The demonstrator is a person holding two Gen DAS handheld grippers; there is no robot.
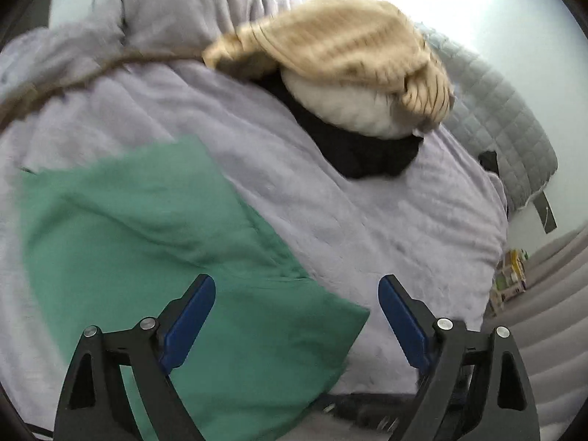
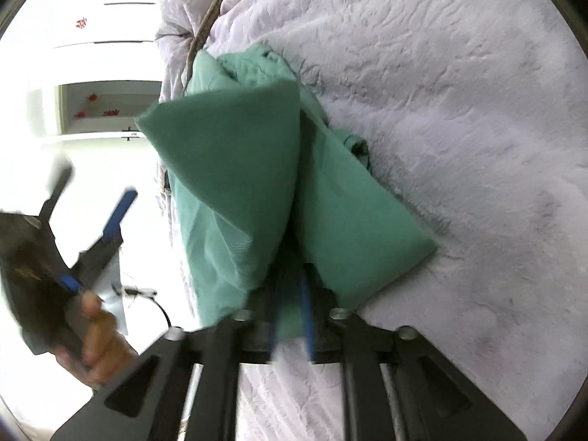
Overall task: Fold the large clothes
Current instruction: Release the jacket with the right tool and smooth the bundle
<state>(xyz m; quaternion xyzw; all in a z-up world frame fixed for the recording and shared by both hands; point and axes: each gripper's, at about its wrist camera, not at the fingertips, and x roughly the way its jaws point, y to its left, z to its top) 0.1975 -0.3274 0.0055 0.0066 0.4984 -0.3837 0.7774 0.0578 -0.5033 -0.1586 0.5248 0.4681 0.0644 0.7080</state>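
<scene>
A green garment (image 1: 154, 242) lies folded on the lavender bed cover (image 1: 349, 220). My left gripper (image 1: 298, 296) hangs above the garment's near corner, jaws wide apart and empty. In the right wrist view the same garment (image 2: 235, 169) rises in a loose peaked fold. Its near edge drapes between the fingers of my right gripper (image 2: 294, 305). Those blue pads (image 2: 307, 316) stand narrowly apart, blurred, with cloth in the gap. My left gripper (image 2: 92, 194) also shows at the left of that view, off the bed's side, held by a hand (image 2: 99, 334).
At the far side of the bed is a pile: a beige knit sweater (image 1: 330, 44) over a white piece (image 1: 341, 110) and a black one (image 1: 364, 154). A grey quilt (image 1: 503, 106) lies behind. White shelving (image 2: 103, 110) stands beyond the bed's edge.
</scene>
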